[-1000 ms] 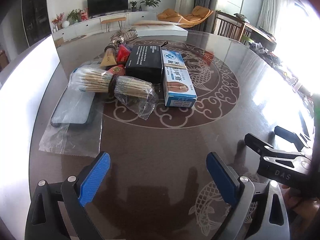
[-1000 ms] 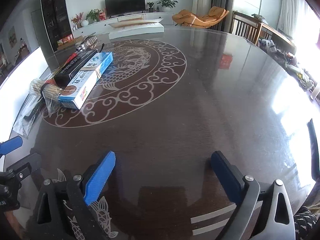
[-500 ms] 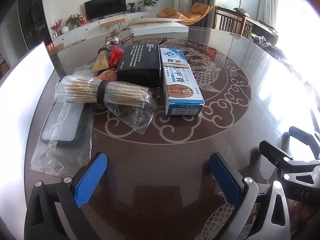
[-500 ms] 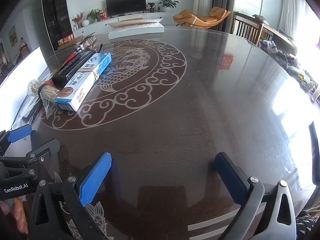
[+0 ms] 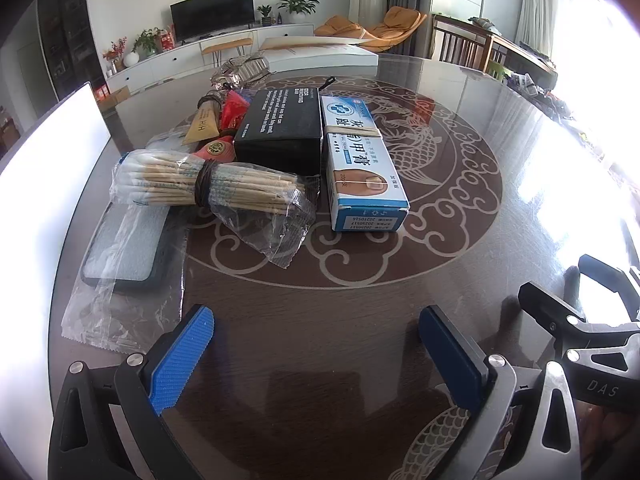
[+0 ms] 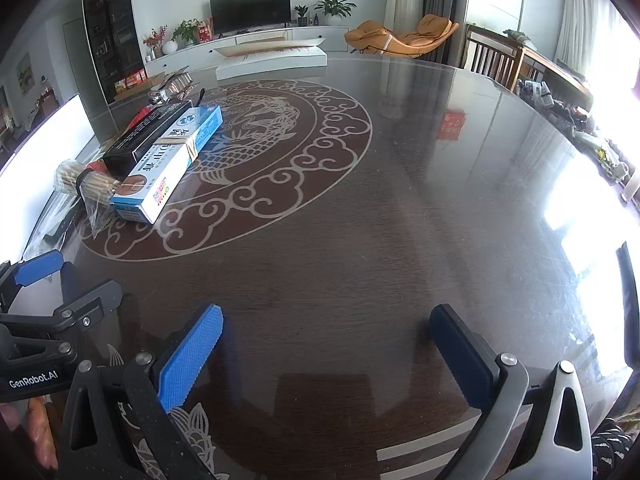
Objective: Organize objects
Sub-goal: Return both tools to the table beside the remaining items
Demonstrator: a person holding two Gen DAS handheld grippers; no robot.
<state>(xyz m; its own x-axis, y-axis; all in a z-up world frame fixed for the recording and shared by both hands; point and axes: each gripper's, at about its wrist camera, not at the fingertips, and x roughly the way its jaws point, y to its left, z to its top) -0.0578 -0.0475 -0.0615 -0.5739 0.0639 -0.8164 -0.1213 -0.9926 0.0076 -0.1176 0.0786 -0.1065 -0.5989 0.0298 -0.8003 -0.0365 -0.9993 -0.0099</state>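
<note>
Already gathered at the far left of the round glass-topped table (image 6: 400, 200), a cluster of small goods awaits sorting: a blue-and-white ointment box (image 5: 362, 160) lies flush against a black box (image 5: 282, 128), with a banded bundle of wooden sticks in a clear wrapper (image 5: 208, 188) just in front and a dark phone case in a plastic sleeve (image 5: 124, 252) beside it. Red packets (image 5: 234, 110) and a tan tag (image 5: 204, 124) crowd behind. The left gripper (image 5: 316, 344) hangs short of the pile, its blue pads spread wide and gripping nothing; the right gripper (image 6: 328, 344) is likewise spread and empty over bare tabletop, well apart from the goods. Judging by this, the objects are grouped but loosely overlapped, and any final tidying appears not yet done.
</note>
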